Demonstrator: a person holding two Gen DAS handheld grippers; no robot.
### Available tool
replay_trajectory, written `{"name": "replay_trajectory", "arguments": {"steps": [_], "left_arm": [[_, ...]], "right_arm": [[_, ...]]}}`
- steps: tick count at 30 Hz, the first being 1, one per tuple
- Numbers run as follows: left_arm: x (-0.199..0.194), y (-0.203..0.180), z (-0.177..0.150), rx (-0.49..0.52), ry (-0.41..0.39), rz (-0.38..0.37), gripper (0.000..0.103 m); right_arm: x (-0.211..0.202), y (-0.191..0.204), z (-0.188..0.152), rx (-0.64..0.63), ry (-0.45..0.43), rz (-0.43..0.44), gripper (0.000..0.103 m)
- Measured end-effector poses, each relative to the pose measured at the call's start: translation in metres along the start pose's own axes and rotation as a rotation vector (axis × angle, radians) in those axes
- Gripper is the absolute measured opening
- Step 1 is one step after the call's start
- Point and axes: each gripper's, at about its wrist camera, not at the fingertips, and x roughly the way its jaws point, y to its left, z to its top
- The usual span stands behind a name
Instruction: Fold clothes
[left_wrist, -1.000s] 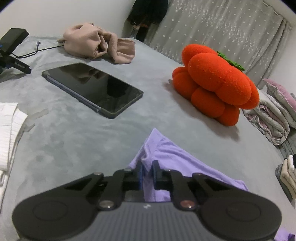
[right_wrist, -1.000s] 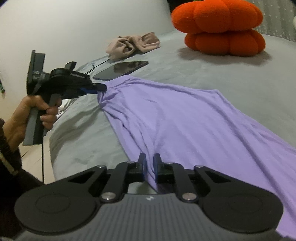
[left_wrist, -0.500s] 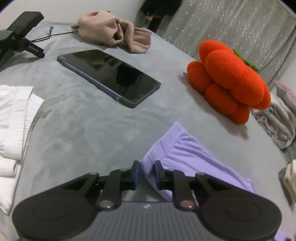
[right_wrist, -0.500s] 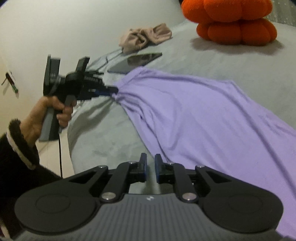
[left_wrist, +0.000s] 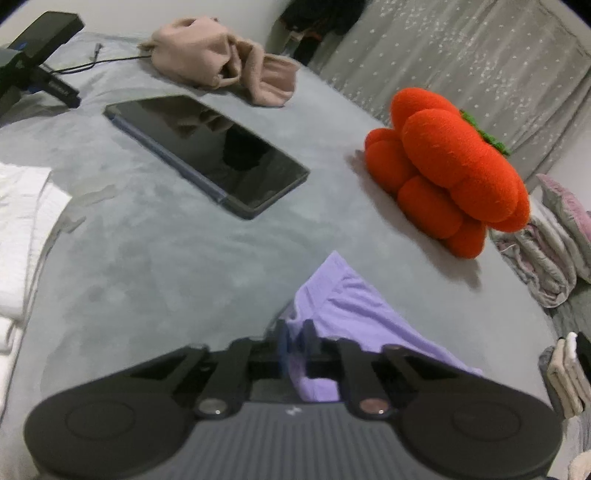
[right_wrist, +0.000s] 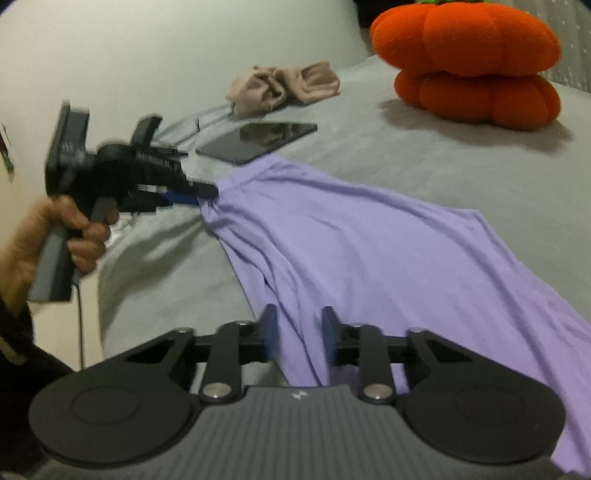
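Right wrist view: the bed (right_wrist: 461, 177) carries my purple garment (right_wrist: 369, 251), spread flat and unfolded, so every fold remains. My left hand-held gripper (right_wrist: 207, 192) pinches one corner. My right hand-held gripper (right_wrist: 299, 332) is closing around the near edge; through blur, the pads seem not yet pressing.

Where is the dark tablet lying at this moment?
The tablet lies flat on the grey bed, between the beige garment and the purple garment; in the right wrist view it is just beyond the purple cloth's corner.
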Motion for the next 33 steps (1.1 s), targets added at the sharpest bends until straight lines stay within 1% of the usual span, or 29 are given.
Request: {"name": "replay_trajectory", "arguments": {"steps": [1, 2, 5, 6, 7, 9, 12, 14, 16, 18, 20, 21, 22, 26, 29, 30, 32, 33], "left_arm": [[-0.002, -0.001, 0.002, -0.001, -0.021, -0.022, 0.006], [-0.004, -0.002, 0.003, -0.003, -0.043, -0.045, 0.006], [-0.013, -0.001, 0.007, -0.007, -0.153, -0.178, 0.006], [-0.015, -0.001, 0.008, -0.003, -0.183, -0.207, 0.006], [-0.016, -0.001, 0.009, 0.004, -0.206, -0.224, 0.006], [-0.013, -0.001, 0.009, 0.035, -0.207, -0.203, 0.006], [-0.002, 0.001, 0.006, 0.087, -0.128, -0.096, 0.006], [0.007, 0.006, 0.003, 0.095, -0.062, -0.026, 0.006], [0.011, 0.014, 0.001, 0.086, -0.025, 0.000, 0.008], [0.009, 0.021, 0.001, 0.052, -0.002, -0.015, 0.011], [0.007, 0.027, 0.002, 0.019, 0.025, -0.028, 0.024], [0.006, 0.030, 0.003, 0.001, 0.047, -0.033, 0.033], [0.004, 0.032, 0.003, -0.015, 0.058, -0.043, 0.033], [-0.001, 0.035, 0.000, -0.046, 0.073, -0.076, 0.031], [0.003, 0.032, 0.001, -0.072, 0.076, -0.104, 0.031], [0.003, 0.032, 0.001, -0.078, 0.073, -0.114, 0.030], [0.004, 0.030, 0.003, -0.078, 0.067, -0.122, 0.023], [0.005, 0.029, 0.003, -0.076, 0.065, -0.125, 0.015]], "right_arm": [[0.001, 0.002, -0.001, -0.015, -0.004, -0.013, 0.002], [-0.003, 0.003, -0.001, -0.021, -0.023, -0.028, 0.002], [-0.017, 0.005, 0.000, -0.028, -0.092, -0.062, 0.002], [-0.024, 0.006, 0.001, -0.030, -0.119, -0.073, 0.002], [-0.031, 0.007, 0.002, -0.041, -0.143, -0.087, 0.002], [-0.041, 0.010, 0.002, -0.063, -0.177, -0.110, 0.002], [-0.042, 0.013, 0.000, -0.087, -0.161, -0.106, 0.002], [-0.035, 0.015, -0.004, -0.104, -0.125, -0.097, 0.002], [-0.025, 0.020, -0.010, -0.117, -0.082, -0.077, 0.002], [-0.017, 0.025, -0.016, -0.134, -0.038, -0.059, 0.002], [-0.011, 0.031, -0.020, -0.161, -0.007, -0.057, 0.004], [-0.009, 0.034, -0.021, -0.172, 0.005, -0.055, 0.007], [-0.010, 0.034, -0.020, -0.169, 0.006, -0.051, 0.014], [-0.015, 0.035, -0.011, -0.110, -0.002, -0.020, 0.014], [-0.012, 0.040, -0.003, -0.096, -0.012, 0.000, 0.016], [-0.010, 0.043, 0.000, -0.098, -0.016, 0.002, 0.018], [-0.004, 0.049, 0.006, -0.102, -0.025, 0.007, 0.028], [-0.001, 0.053, 0.010, -0.109, -0.034, 0.009, 0.035]]}}
